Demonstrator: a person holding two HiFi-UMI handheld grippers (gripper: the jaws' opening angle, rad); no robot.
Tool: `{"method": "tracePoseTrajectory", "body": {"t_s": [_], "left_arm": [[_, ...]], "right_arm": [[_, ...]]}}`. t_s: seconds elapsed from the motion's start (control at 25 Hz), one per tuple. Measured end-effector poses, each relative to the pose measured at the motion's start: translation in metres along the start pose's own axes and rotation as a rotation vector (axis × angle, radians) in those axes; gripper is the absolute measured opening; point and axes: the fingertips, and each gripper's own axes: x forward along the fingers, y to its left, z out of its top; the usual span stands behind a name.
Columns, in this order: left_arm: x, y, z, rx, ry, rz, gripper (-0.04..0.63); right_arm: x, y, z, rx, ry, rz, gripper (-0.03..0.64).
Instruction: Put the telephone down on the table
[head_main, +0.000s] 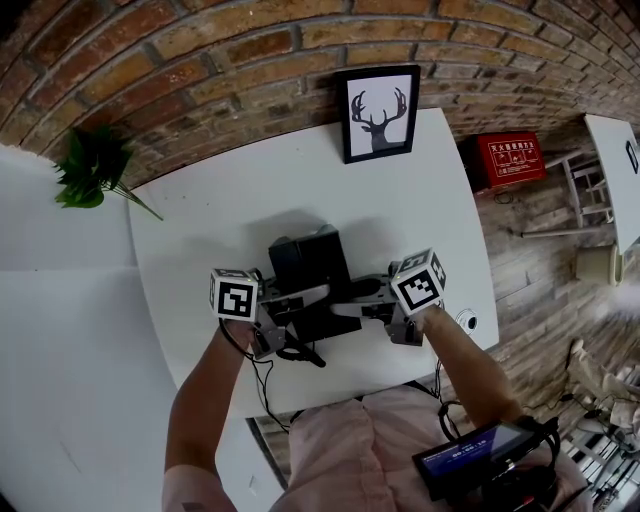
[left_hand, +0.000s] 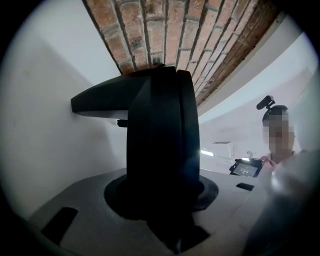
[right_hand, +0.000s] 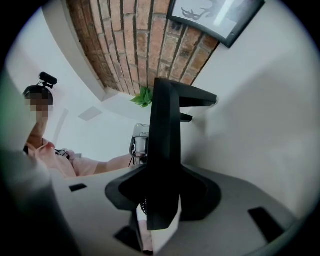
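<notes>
A black telephone (head_main: 310, 272) sits between my two grippers over the front half of the white table (head_main: 200, 230). My left gripper (head_main: 318, 293) is shut on its left side, and the dark body (left_hand: 160, 150) fills the gap between those jaws. From the right, my right gripper (head_main: 342, 309) is shut on a thin black edge of the telephone (right_hand: 165, 165). A coiled black cord (head_main: 300, 353) hangs from the telephone toward the table's front edge. I cannot tell whether the telephone's underside touches the table.
A framed deer picture (head_main: 379, 112) leans on the brick wall (head_main: 200, 60) at the table's back. A green plant (head_main: 92, 168) is at the far left, a red box (head_main: 510, 158) on the floor to the right. A small white round object (head_main: 467, 320) lies near the table's right edge.
</notes>
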Motion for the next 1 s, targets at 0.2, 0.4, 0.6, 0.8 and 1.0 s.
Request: {"method": "tracePoseTrajectory", "body": {"t_s": [0.2, 0.4, 0.6, 0.8, 1.0], "left_arm": [[-0.002, 0.003, -0.001, -0.008, 0.005, -0.011, 0.164], [-0.002, 0.003, -0.002, -0.01, 0.008, -0.026, 0.167], [-0.003, -0.001, 0.0, -0.026, -0.009, -0.023, 0.185], [-0.008, -0.007, 0.001, -0.016, -0.016, -0.026, 0.392], [-0.023, 0.003, 0.003, 0.008, -0.029, 0.078, 0.44]], "right_arm": [[0.003, -0.002, -0.001, 0.016, 0.018, -0.014, 0.172], [0.004, -0.003, -0.002, 0.015, 0.027, -0.023, 0.172], [0.003, -0.002, -0.004, 0.003, 0.044, -0.015, 0.169], [0.002, -0.003, -0.003, 0.002, 0.042, -0.011, 0.167], [0.004, -0.003, -0.006, -0.011, 0.057, -0.032, 0.167]]}}
